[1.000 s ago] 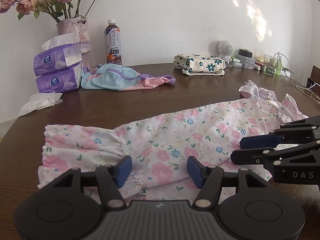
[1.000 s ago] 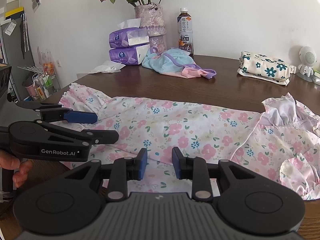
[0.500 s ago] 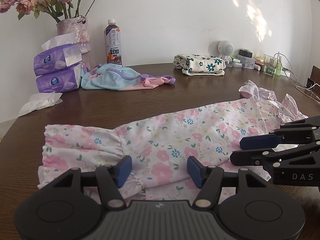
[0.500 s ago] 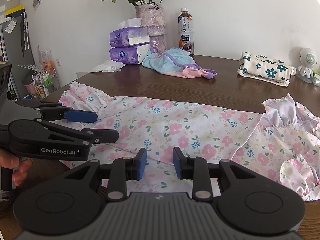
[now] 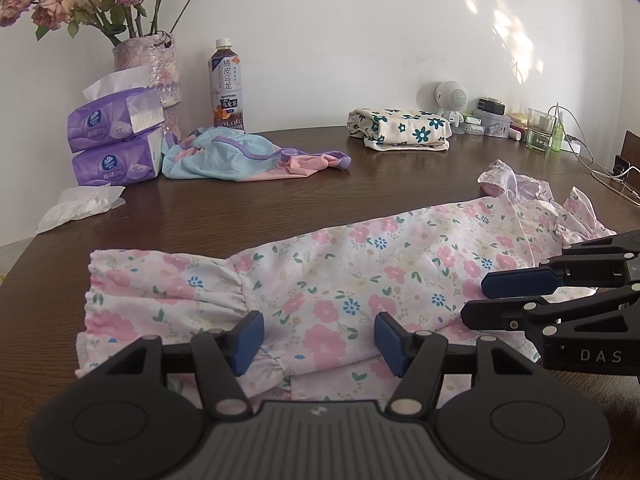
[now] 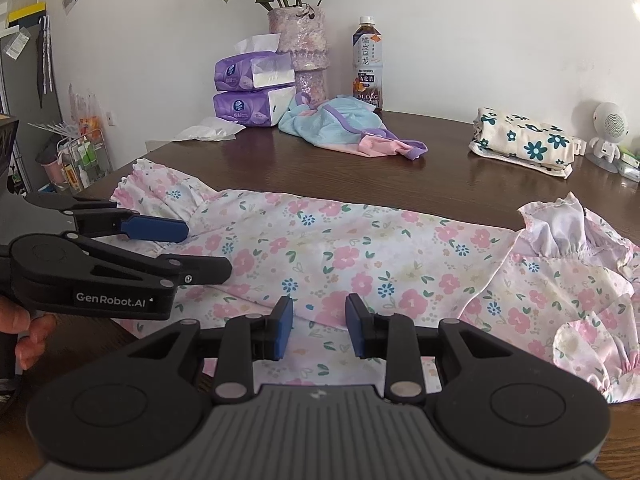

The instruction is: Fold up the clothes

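Two views show one scene. From my left wrist camera, my left gripper (image 5: 319,338) hangs low over the near edge of a floral dress (image 5: 340,280), its blue pads spread wide with nothing between them. The dress lies flat and lengthwise across a dark wooden table (image 5: 240,216), ruffled hem to the left, frilly sleeves to the right. My right gripper (image 5: 476,300) reaches in from the right edge, above the cloth. Farther back sit a crumpled blue and pink garment (image 5: 248,158), a folded cream cloth with teal flowers (image 5: 400,130), two purple tissue packs (image 5: 114,140), a tea bottle (image 5: 227,86) and a vase of dried roses (image 5: 150,68).

From my right wrist camera, my right gripper (image 6: 319,330) hovers over the dress (image 6: 360,256) near its front edge, jaws apart by a moderate gap, holding nothing. My left gripper (image 6: 200,250) enters from the left over the hem end, jaws parted, and fingers of my left hand (image 6: 28,336) curl around its handle. The dress's sleeves bunch up at the right.
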